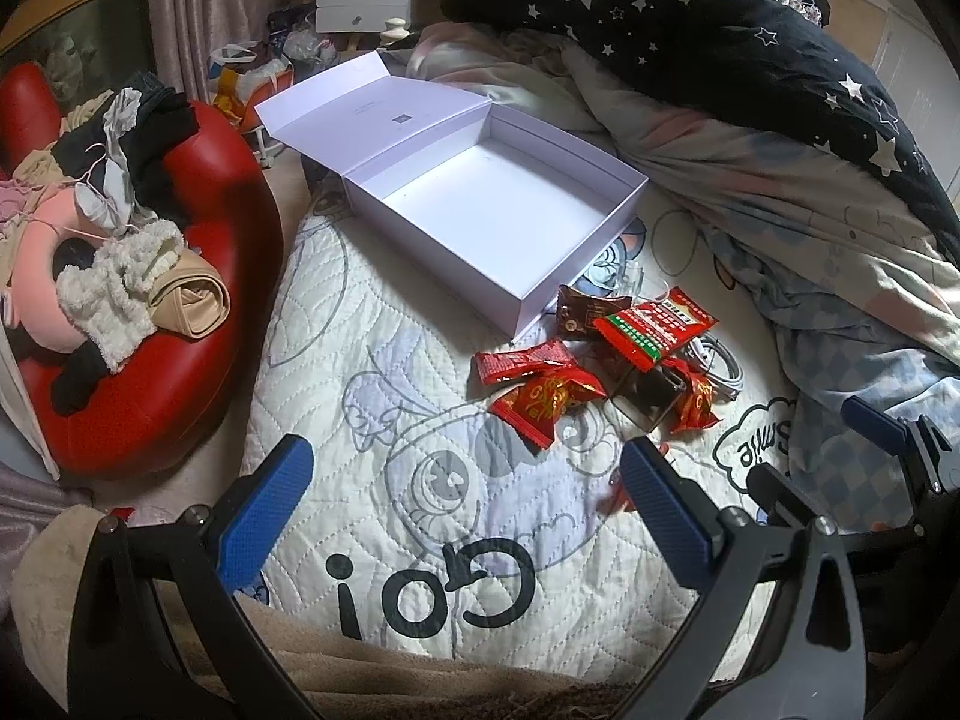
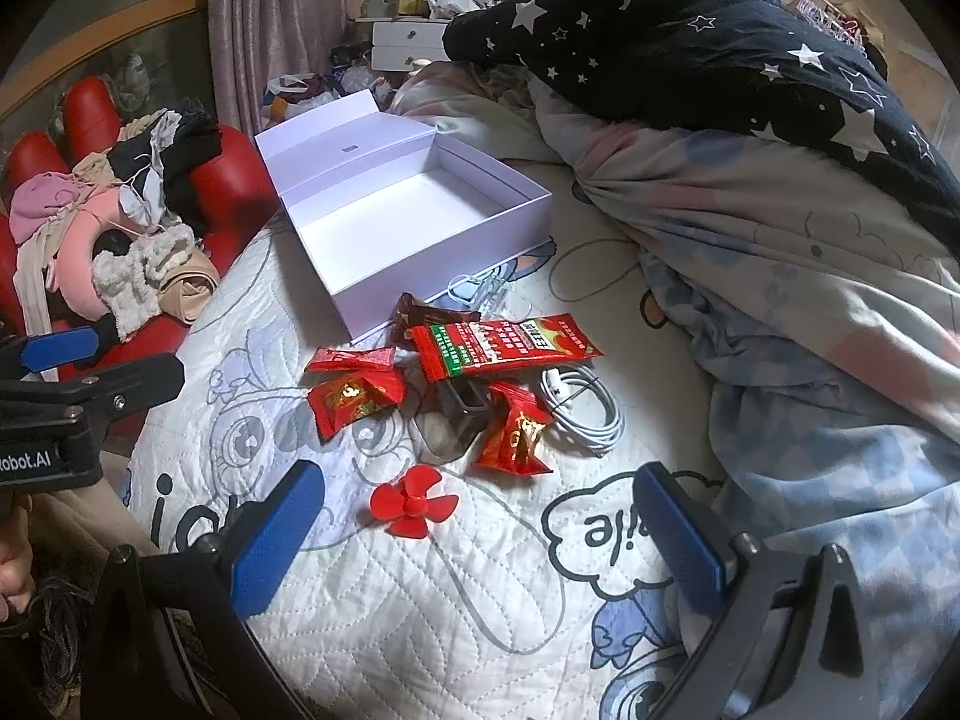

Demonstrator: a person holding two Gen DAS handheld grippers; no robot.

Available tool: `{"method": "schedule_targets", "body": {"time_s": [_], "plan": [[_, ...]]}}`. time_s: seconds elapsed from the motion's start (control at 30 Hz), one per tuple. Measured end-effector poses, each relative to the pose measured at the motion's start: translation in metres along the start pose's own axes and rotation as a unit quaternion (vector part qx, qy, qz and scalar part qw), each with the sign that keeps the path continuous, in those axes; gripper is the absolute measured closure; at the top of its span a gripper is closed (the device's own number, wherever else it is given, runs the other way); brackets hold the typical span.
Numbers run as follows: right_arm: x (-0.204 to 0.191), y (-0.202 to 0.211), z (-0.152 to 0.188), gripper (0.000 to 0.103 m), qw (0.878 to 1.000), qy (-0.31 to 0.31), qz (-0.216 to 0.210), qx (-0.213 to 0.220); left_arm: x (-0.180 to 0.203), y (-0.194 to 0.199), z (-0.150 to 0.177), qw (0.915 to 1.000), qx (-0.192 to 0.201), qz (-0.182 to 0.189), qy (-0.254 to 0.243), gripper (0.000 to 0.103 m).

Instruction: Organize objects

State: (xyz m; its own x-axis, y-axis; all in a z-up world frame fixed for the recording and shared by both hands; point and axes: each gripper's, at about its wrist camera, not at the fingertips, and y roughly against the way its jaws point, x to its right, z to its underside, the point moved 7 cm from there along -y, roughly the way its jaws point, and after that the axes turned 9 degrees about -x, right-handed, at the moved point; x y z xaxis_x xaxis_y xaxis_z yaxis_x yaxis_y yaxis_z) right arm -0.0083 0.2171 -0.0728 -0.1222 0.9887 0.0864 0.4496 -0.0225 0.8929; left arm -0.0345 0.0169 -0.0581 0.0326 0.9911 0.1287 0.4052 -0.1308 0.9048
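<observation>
Both claws tilted down over the quilted bed cover. My left claw stands wide, blue pads far apart, nothing between them but printed quilt. My right claw is just as wide and empty — it also shows at the right edge of the left view. Ahead of both claws, farther up the bed, the white box sits with its lid folded back flat and its inside bare. The loose items lie in a cluster between the claws and the box, just off the box's near corner. From the right claw: a small red fan blade lies nearest, just ahead of the pads and apart from the rest. Beyond it, two red candy packets overlap ahead-left; a third red packet lies ahead-right, touching a dark clear-sided case. A coiled white cable is just right of that packet. A long red-and-green snack packet lies across the far side of the cluster, over a brown wrapper next to the box wall. Rumpled bedding is piled to the right — a red chair heaped with clothes stands off to the left.
</observation>
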Motion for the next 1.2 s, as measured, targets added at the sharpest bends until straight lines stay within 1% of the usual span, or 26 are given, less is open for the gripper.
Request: {"method": "schedule_targets", "body": {"time_s": [0.43, 0.6, 0.7, 0.77, 0.9, 1.07, 1.2], "plan": [[-0.002, 0.001, 0.001, 0.0, 1.0, 0.006, 0.002, 0.0, 0.002, 0.002, 0.002, 1.0, -0.001, -0.001, -0.004, 0.0], [-0.002, 0.001, 0.001, 0.0, 1.0, 0.006, 0.002, 0.001, 0.001, 0.008, 0.002, 1.0, 0.005, -0.001, -0.003, 0.0], [-0.002, 0.001, 0.0, 0.0, 1.0, 0.004, 0.004, -0.001, 0.0, 0.009, 0.002, 1.0, 0.0, -0.002, -0.004, 0.0], [-0.001, 0.001, -0.003, 0.0, 1.0, 0.002, 0.007, -0.003, 0.0, 0.011, 0.003, 1.0, -0.003, -0.004, -0.004, 0.0], [0.001, 0.003, -0.006, 0.0, 1.0, -0.008, 0.009, 0.0, -0.001, 0.019, 0.002, 0.9999, 0.004, -0.01, -0.009, 0.0], [0.003, 0.005, -0.011, 0.0, 1.0, -0.016, 0.007, 0.003, -0.001, 0.018, 0.003, 0.9997, -0.008, -0.019, -0.01, 0.0], [0.005, 0.006, -0.014, 0.0, 1.0, -0.026, 0.0, 0.005, -0.005, 0.023, -0.002, 0.9997, 0.001, -0.023, -0.007, 0.0]]}}
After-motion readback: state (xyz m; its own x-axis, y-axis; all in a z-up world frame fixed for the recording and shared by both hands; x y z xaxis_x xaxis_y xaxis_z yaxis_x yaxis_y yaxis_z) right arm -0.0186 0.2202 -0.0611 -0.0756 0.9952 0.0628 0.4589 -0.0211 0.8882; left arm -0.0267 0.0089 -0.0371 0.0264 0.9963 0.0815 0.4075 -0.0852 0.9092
